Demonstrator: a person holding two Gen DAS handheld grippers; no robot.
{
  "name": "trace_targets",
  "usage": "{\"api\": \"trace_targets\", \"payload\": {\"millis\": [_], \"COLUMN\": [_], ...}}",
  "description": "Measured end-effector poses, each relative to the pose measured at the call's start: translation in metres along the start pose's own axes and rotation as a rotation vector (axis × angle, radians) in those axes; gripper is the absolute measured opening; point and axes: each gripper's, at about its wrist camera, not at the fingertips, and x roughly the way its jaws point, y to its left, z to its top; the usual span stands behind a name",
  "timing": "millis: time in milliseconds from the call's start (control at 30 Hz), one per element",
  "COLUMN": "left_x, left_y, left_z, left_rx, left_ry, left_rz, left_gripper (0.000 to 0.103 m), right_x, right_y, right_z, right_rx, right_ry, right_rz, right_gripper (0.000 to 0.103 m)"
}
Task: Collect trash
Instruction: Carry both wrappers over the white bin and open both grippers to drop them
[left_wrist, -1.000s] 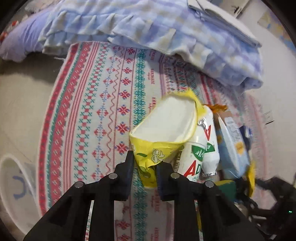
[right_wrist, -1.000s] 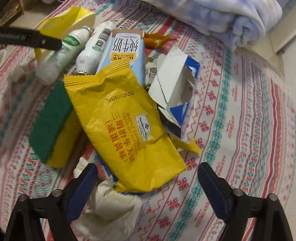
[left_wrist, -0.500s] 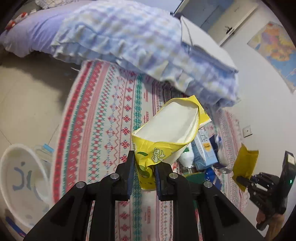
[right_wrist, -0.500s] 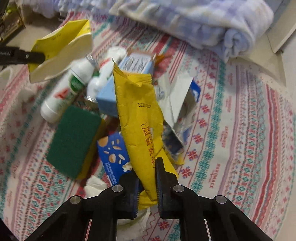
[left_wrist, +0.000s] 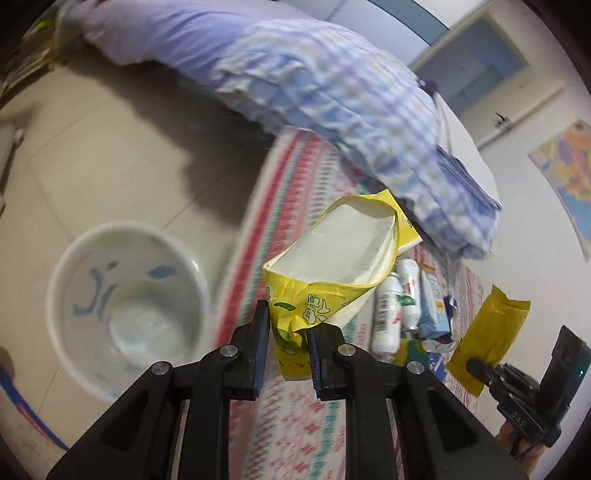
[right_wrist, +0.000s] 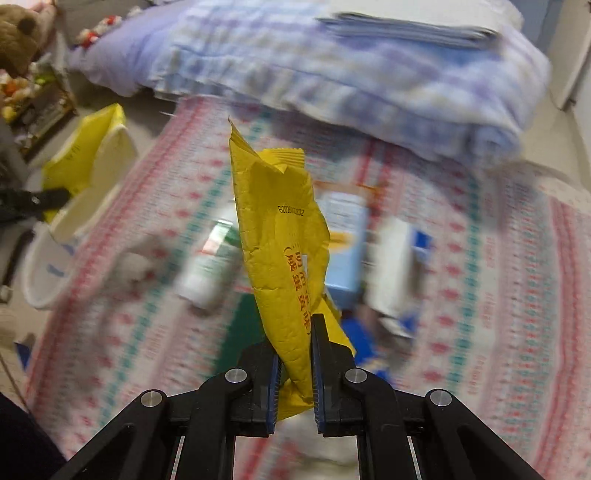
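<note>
Both wrappers have come up off the patterned mat (right_wrist: 498, 295) since a second ago.
We clamp the left gripper (left_wrist: 287, 345) on the yellow carton (left_wrist: 332, 266) near the white bin (left_wrist: 125, 291); our right gripper (right_wrist: 294, 360) pinches the yellow wrapper (right_wrist: 284, 236) above bottles (left_wrist: 391, 310), with checked bedding (right_wrist: 351, 74) beyond.
</note>
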Motion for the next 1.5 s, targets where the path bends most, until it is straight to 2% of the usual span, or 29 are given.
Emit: {"api": "trace_targets", "payload": {"millis": [133, 200, 267, 367, 633, 767, 800, 867, 900, 933, 1033, 1100, 1167, 1200, 1367, 1500], "left_x": [-0.015, -0.023, -0.028, -0.027, -0.017, 0.000, 0.002, 0.000, -0.004, -0.007, -0.021, -0.028, -0.035, -0.038, -0.050, -0.052], "left_y": [0.044, 0.066, 0.088, 0.116, 0.161, 0.178, 0.181, 0.183, 0.182, 0.180, 0.179, 0.180, 0.180, 0.178, 0.144, 0.102], "left_z": [-0.001, -0.001, 0.000, 0.001, 0.004, 0.003, 0.002, 0.003, 0.004, 0.004, 0.007, 0.008, 0.008, 0.008, 0.004, -0.013], "left_rx": [-0.101, -0.135, -0.176, -0.262, -0.371, -0.399, -0.421, -0.444, -0.442, -0.440, -0.440, -0.451, -0.464, -0.467, -0.427, -0.364], "left_ry": [0.003, -0.009, -0.017, 0.010, 0.035, 0.111, 0.119, 0.107, 0.101, 0.090, 0.045, 0.028, 0.013, 0.008, -0.007, 0.025], "left_rz": [0.005, 0.031, 0.070, 0.087, 0.167, 0.157, 0.148, 0.135, 0.137, 0.140, 0.154, 0.154, 0.159, 0.158, 0.137, 0.093], "left_gripper": [0.020, 0.020, 0.020, 0.020, 0.021, 0.023, 0.025, 0.036, 0.050, 0.057, 0.057, 0.057, 0.057, 0.057, 0.057, 0.057], "right_x": [0.004, 0.008, 0.019, 0.038, 0.073, 0.088, 0.093, 0.105, 0.113, 0.120, 0.139, 0.149, 0.154, 0.154, 0.140, 0.118], "right_y": [0.039, 0.056, 0.076, 0.099, 0.162, 0.188, 0.196, 0.209, 0.218, 0.226, 0.256, 0.268, 0.274, 0.274, 0.259, 0.227], "right_z": [0.007, 0.010, 0.012, 0.013, 0.024, 0.032, 0.034, 0.037, 0.039, 0.040, 0.044, 0.049, 0.053, 0.054, 0.052, 0.042], "right_rx": [0.001, 0.006, 0.001, 0.015, 0.032, 0.056, 0.074, 0.122, 0.142, 0.148, 0.122, 0.113, 0.109, 0.107, 0.094, 0.080], "right_ry": [-0.028, -0.030, -0.020, 0.007, 0.025, 0.028, 0.029, 0.027, 0.031, 0.038, 0.061, 0.073, 0.082, 0.078, 0.066, 0.068], "right_rz": [0.105, 0.151, 0.198, 0.251, 0.381, 0.441, 0.471, 0.531, 0.558, 0.569, 0.523, 0.479, 0.471, 0.462, 0.430, 0.379], "right_gripper": [0.011, 0.011, 0.011, 0.011, 0.011, 0.012, 0.012, 0.012, 0.012, 0.012, 0.016, 0.023, 0.038, 0.041, 0.042, 0.042]}}
